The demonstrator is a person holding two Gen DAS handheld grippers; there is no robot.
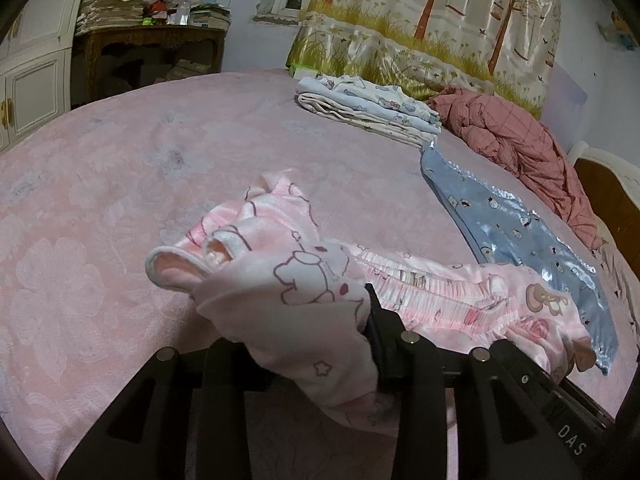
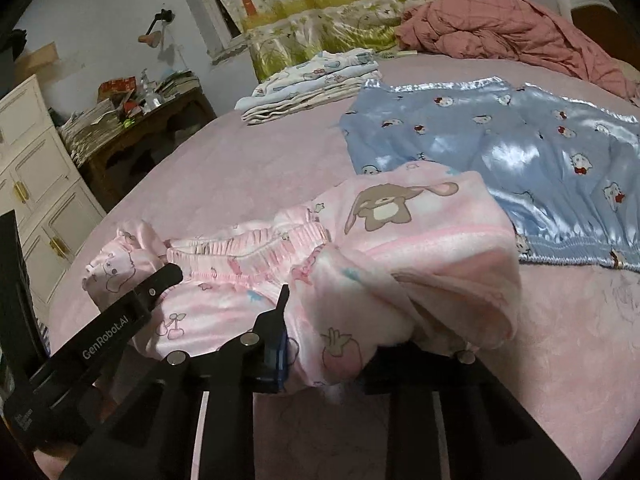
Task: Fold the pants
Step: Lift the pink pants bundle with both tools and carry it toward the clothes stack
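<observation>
Pink pants (image 1: 320, 280) with a cartoon print lie bunched on the pink bedspread (image 1: 120, 200), their gathered waistband (image 2: 248, 248) stretched between my two grippers. My left gripper (image 1: 296, 320) is shut on one end of the fabric, which drapes over and hides its left fingertip. In the right wrist view the left gripper (image 2: 172, 272) reaches in from the left onto the pants (image 2: 400, 216). My right gripper (image 2: 340, 312) is shut on a thick fold of the other end. Its left finger (image 2: 282, 304) shows and its right finger is buried under cloth. The right gripper (image 1: 520, 364) also shows at the left view's lower right.
Blue satin shorts (image 2: 500, 140) with a cat print lie spread just beyond the pants. A folded stack of clothes (image 2: 312, 84) and a crumpled red quilt (image 2: 500, 32) sit farther back. A cluttered wooden desk (image 1: 152, 40) and a white cabinet (image 1: 32, 80) stand past the bed's left edge.
</observation>
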